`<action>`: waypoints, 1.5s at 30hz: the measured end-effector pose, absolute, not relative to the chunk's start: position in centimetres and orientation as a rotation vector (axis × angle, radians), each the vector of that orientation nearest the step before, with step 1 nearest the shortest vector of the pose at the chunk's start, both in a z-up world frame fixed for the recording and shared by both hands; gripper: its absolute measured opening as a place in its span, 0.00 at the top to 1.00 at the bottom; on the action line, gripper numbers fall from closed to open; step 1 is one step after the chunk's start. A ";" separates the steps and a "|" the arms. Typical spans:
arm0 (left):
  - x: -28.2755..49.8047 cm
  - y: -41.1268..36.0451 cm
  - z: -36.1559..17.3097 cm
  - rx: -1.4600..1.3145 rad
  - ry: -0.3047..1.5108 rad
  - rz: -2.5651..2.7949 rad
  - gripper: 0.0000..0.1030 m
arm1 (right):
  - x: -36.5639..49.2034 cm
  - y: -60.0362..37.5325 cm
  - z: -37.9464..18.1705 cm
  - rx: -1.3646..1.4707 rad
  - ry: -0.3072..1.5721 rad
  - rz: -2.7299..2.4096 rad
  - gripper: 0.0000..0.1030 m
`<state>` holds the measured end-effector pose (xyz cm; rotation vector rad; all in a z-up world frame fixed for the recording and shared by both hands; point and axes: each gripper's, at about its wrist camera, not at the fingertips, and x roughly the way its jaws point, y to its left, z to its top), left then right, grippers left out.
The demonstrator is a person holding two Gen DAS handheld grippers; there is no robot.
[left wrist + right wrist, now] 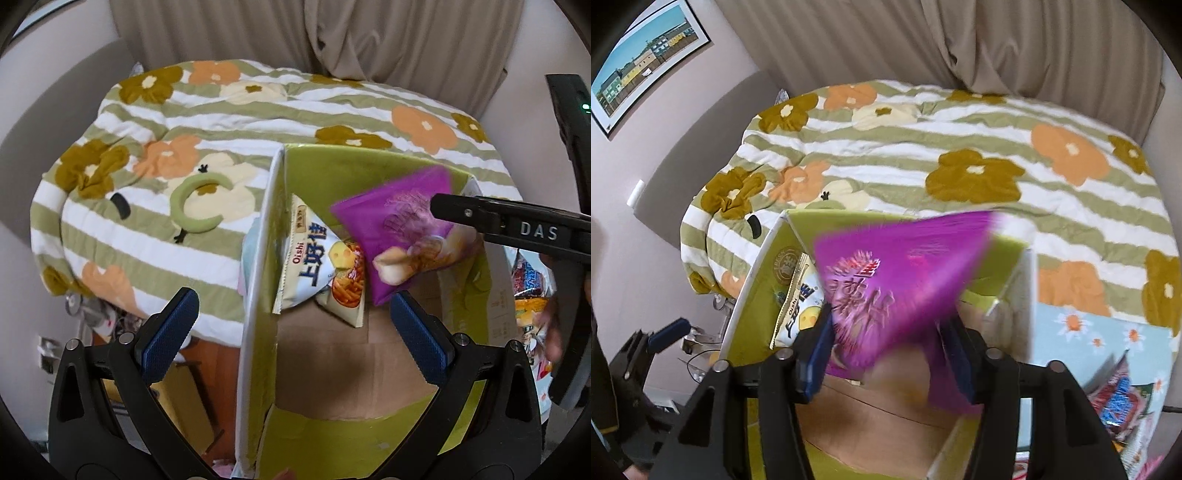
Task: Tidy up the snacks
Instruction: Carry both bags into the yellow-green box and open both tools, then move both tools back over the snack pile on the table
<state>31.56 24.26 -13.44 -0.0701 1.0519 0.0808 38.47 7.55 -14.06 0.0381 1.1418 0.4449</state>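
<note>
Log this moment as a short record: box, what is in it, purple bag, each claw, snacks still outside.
box: open cardboard box, green inside, beside the flowered quilt
in box: white chip bag leaning on the left wall, a second bag behind it
purple bag: purple snack bag blurred over the box, between the right claw's pads
right claw: jaws apart
left claw: open, empty, over the box
outside: more snack bags right of the box
</note>
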 end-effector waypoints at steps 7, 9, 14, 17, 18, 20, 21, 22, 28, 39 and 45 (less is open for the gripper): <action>31.5 24.3 -14.2 -0.084 1.064 0.087 0.01 | 38.3 7.6 -15.0 0.008 1.115 0.423 0.08; 31.5 24.2 -14.2 -0.085 1.064 0.086 0.01 | 38.2 7.2 -15.0 0.019 1.128 0.430 0.08; 31.3 23.9 -13.3 -0.078 1.043 0.080 0.01 | 37.6 6.5 -13.9 0.010 1.117 0.430 0.08; 30.8 23.6 -12.3 -0.070 1.020 0.077 0.01 | 36.7 6.1 -12.7 0.003 1.094 0.426 0.08; 30.6 23.6 -12.0 -0.069 1.014 0.076 0.01 | 36.3 6.0 -12.3 -0.002 1.087 0.423 0.08; 30.1 23.4 -11.2 -0.066 1.000 0.072 0.01 | 35.5 5.7 -11.3 -0.008 1.072 0.419 0.08; 29.8 23.3 -10.8 -0.064 0.992 0.071 0.01 | 35.0 5.5 -10.9 -0.006 1.062 0.418 0.08; 29.5 23.1 -10.4 -0.063 0.984 0.068 0.01 | 34.6 5.2 -10.5 -0.003 1.051 0.417 0.08; 27.2 21.9 -8.0 -0.052 0.921 0.022 0.01 | 30.6 3.6 -7.7 0.020 0.971 0.372 0.08; 23.3 15.5 -5.7 0.013 0.828 -0.197 0.01 | 21.9 -3.5 -3.8 0.103 0.863 0.179 0.08; 21.2 10.5 -5.9 0.042 0.827 -0.283 0.01 | 17.5 -9.1 -3.3 0.120 0.826 0.060 0.08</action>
